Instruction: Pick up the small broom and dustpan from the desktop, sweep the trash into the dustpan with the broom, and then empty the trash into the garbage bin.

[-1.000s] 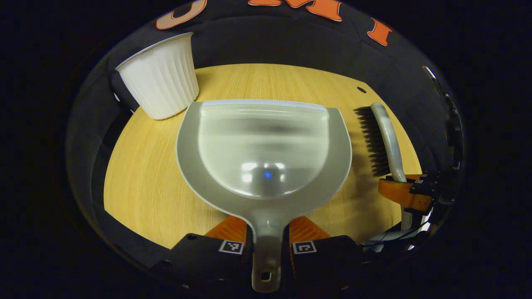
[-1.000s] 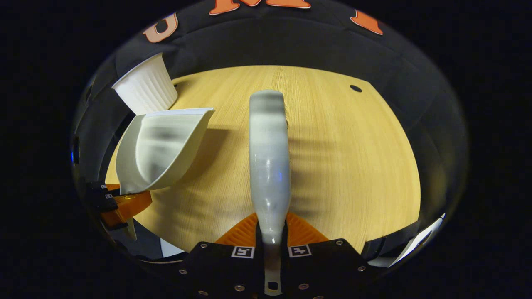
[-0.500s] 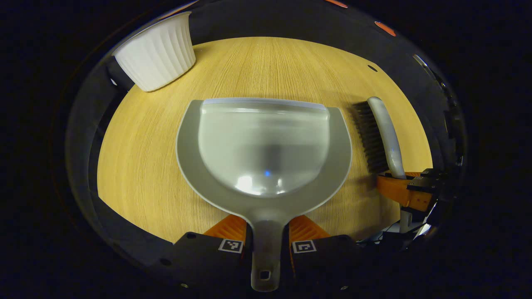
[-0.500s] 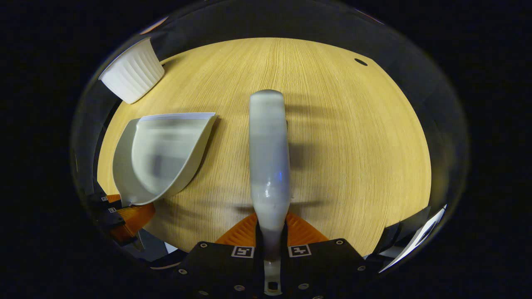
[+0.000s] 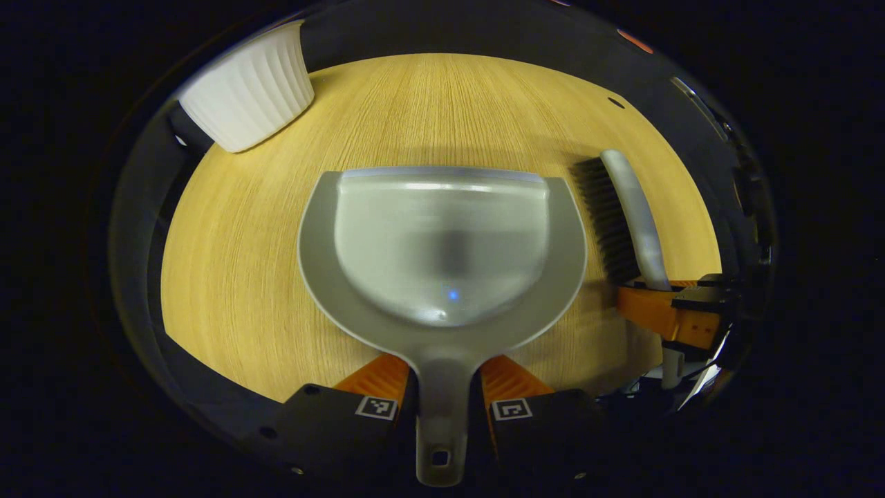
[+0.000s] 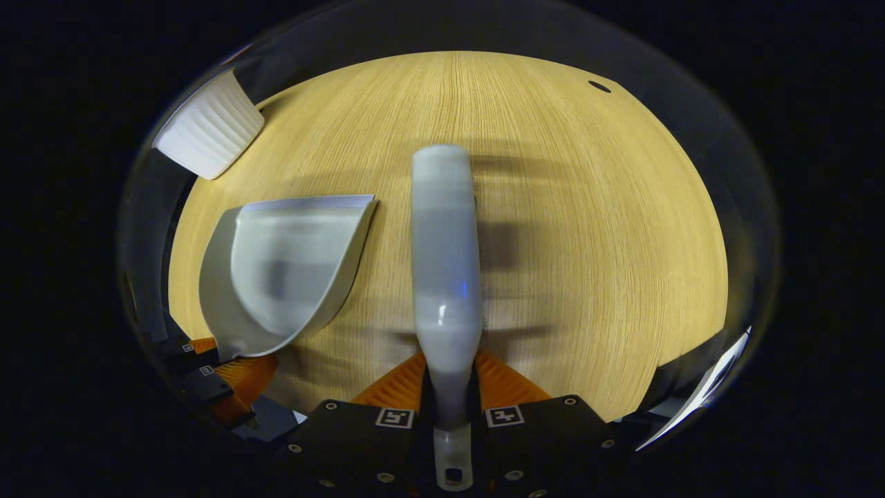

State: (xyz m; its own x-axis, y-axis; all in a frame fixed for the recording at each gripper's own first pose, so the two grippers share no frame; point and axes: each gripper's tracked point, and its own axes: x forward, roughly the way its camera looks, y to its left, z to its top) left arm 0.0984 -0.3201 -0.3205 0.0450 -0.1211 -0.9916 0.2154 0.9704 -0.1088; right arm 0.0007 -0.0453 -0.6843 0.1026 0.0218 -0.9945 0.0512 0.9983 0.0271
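Left gripper (image 5: 442, 387) clamps the dustpan (image 5: 442, 242) handle; right gripper (image 6: 448, 387) clamps the broom (image 6: 446, 242). Bare desk (image 6: 594, 228) lies at three o'clock, bin (image 5: 242, 90) at eleven. Left gripper view reveals bristles (image 5: 605, 221).

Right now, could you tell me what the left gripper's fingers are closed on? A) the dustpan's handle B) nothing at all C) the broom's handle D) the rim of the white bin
A: in the left gripper view, the left gripper has both fingers pressed on the dustpan at its handle, while the broom sits in the right gripper.
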